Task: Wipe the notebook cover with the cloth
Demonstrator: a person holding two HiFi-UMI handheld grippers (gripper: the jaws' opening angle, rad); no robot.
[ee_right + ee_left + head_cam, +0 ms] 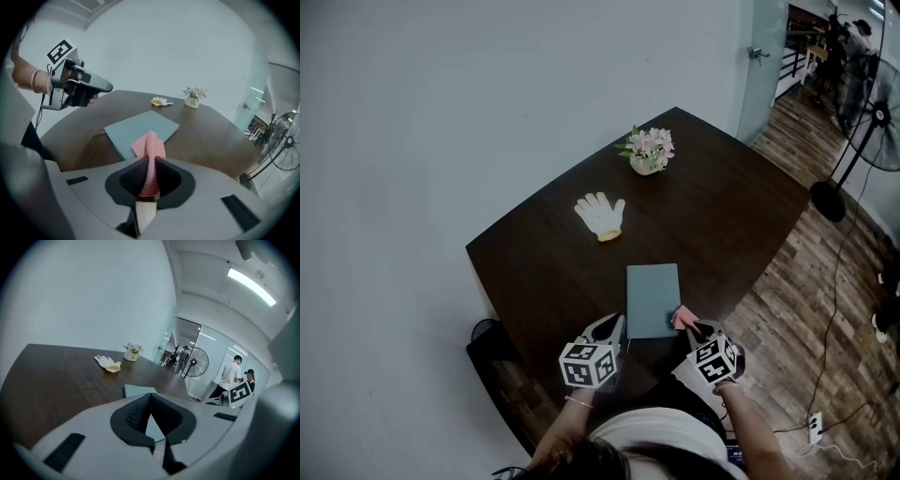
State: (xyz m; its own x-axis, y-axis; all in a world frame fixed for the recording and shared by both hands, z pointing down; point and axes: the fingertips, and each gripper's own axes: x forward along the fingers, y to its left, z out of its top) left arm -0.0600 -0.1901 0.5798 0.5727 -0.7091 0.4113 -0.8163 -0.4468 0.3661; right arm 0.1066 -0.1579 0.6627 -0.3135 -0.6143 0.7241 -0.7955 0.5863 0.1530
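Note:
A grey-green notebook (pixel 652 299) lies closed on the dark wooden table (pixel 722 216), near its front edge. My right gripper (pixel 697 329) is shut on a pink cloth (pixel 683 317), which hangs just off the notebook's right lower corner. In the right gripper view the pink cloth (pixel 149 159) sticks out of the closed jaws, above the notebook (pixel 140 130). My left gripper (pixel 615 327) hovers at the notebook's left lower corner, its jaws closed together with nothing between them. The left gripper view shows the notebook (pixel 138 391) just past its tips (pixel 151 397).
A white work glove (pixel 601 215) lies mid-table beyond the notebook. A small pot of pink flowers (pixel 648 150) stands at the far end. A standing fan (pixel 867 122) and cables are on the wooden floor to the right. People stand behind a glass wall (pixel 232 373).

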